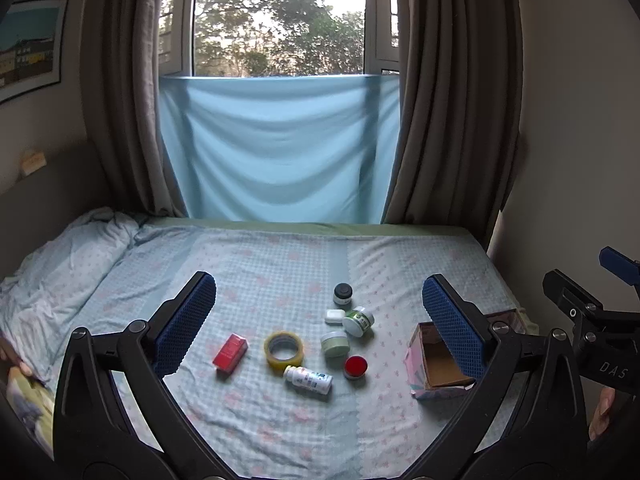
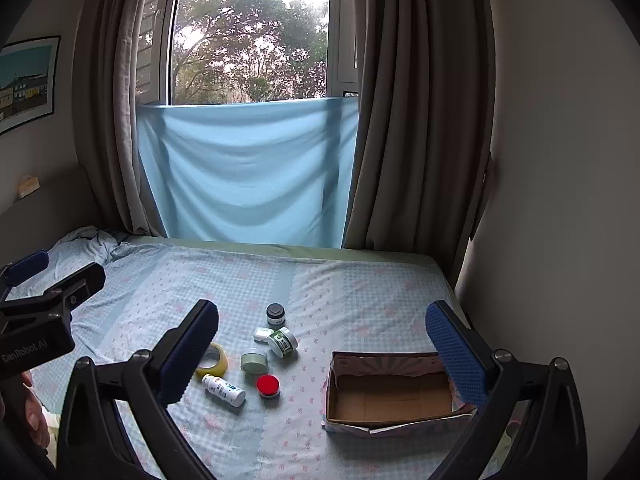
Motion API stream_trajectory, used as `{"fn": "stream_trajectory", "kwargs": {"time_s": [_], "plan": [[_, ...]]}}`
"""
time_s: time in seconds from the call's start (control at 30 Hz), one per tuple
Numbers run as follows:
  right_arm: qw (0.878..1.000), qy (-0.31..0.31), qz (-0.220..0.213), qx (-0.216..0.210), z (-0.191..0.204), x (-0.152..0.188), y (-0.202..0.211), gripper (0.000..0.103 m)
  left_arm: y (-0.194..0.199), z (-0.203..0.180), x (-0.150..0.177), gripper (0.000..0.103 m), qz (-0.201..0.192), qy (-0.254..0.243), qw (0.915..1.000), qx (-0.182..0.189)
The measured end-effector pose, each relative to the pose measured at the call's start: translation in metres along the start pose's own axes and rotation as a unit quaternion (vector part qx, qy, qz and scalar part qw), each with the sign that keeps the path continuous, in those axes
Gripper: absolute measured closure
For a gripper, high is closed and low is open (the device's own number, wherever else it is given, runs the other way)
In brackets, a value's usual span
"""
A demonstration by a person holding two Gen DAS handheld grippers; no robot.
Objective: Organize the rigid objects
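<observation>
Small objects lie on the bed: a red box, a yellow tape roll, a white pill bottle, a red-lidded jar, a pale green jar, a green-labelled jar on its side, a small white case and a black-lidded jar. An open empty cardboard box stands to their right. My left gripper is open and empty above the objects. My right gripper is open and empty, near the box.
The bed has a light blue patterned sheet. A rumpled blanket lies at the left. A blue cloth hangs under the window between brown curtains. A wall runs along the bed's right side.
</observation>
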State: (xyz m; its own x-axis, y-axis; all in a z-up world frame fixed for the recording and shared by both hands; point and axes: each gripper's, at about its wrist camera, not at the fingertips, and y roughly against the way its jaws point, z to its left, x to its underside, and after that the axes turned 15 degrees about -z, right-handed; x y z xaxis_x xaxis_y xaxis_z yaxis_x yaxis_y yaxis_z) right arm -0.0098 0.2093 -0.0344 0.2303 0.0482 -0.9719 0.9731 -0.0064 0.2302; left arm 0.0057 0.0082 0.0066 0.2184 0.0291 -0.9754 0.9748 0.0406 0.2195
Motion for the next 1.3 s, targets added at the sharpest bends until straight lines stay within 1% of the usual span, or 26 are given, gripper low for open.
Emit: {"fn": "stream_trajectory", "kwargs": {"time_s": [0.13, 0.2, 0.33, 0.47, 0.83, 1.3], "plan": [[1.0, -0.001, -0.002, 0.005, -0.001, 0.0, 0.0, 0.0, -0.001, -0.001, 0.0, 0.001, -0.002, -0.004, 1.0, -0.006], [1.0, -0.001, -0.003, 0.007, -0.001, -0.001, 0.002, 0.0, -0.001, -0.002, 0.003, 0.001, 0.003, -0.003, 1.0, 0.004], [1.0, 0.0, -0.003, 0.011, -0.001, -0.002, 0.004, 0.0, 0.001, -0.004, 0.005, 0.001, 0.002, -0.009, 0.9999, 0.006], [1.0, -0.008, -0.003, 0.006, -0.003, -0.002, 0.005, 0.0, 0.003, -0.004, 0.005, 0.001, 0.004, -0.002, 0.9999, 0.014], [1.0, -0.017, -0.01, 0.006, -0.006, -0.003, 0.009, 0.0, 0.007, 0.0, 0.004, 0.001, 0.001, 0.003, 0.9999, 0.01], [1.0, -0.011, -0.017, 0.007, -0.001, -0.003, 0.014, 0.0, 0.01, 0.003, 0.005, 0.001, 0.0, 0.0, 1.0, 0.007]]}}
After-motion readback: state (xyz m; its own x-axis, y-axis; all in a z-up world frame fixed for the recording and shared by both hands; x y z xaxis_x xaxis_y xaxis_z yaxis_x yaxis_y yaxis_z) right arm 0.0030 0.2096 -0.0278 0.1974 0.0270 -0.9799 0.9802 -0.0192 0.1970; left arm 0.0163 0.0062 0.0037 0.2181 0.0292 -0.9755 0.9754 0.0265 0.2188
